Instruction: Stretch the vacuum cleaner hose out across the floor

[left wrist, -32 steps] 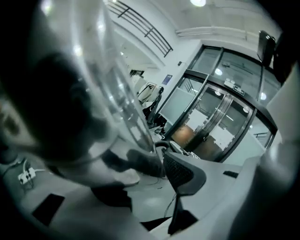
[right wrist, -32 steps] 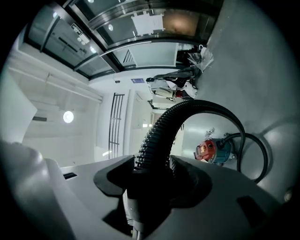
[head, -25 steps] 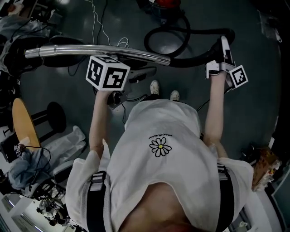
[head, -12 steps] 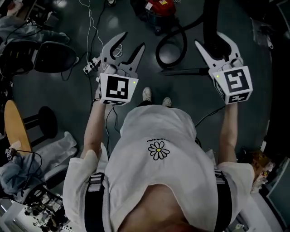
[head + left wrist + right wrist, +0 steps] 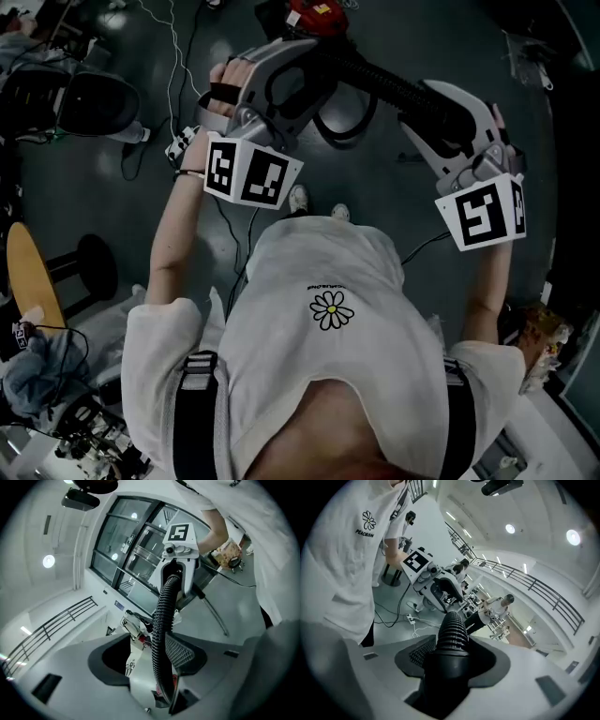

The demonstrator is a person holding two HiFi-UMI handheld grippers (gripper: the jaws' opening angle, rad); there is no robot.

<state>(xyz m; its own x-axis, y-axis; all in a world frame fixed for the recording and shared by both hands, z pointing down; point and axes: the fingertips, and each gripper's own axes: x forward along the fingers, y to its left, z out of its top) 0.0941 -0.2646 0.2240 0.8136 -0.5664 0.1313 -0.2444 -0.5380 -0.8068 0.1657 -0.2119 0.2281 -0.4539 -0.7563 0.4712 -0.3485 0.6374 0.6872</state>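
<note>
The black ribbed vacuum hose hangs in the air between my two grippers, and a loop of it lies on the floor by the red vacuum cleaner. My left gripper is raised and rolled, with its jaws wide. In the left gripper view the hose runs through that gripper, leaning on one pad with a gap on the other side. My right gripper carries the hose's smooth cuff deep between its jaws. Whether those pads press on the cuff is not visible.
A power strip and a white cable lie on the floor at the left, beside a dark chair. A wooden stool and a black stool stand lower left. People work at benches in the distance.
Half a second ago both grippers pointed away, open and empty, with the hose on the floor. Now both have risen and rolled, and the hose spans between them off the floor.
</note>
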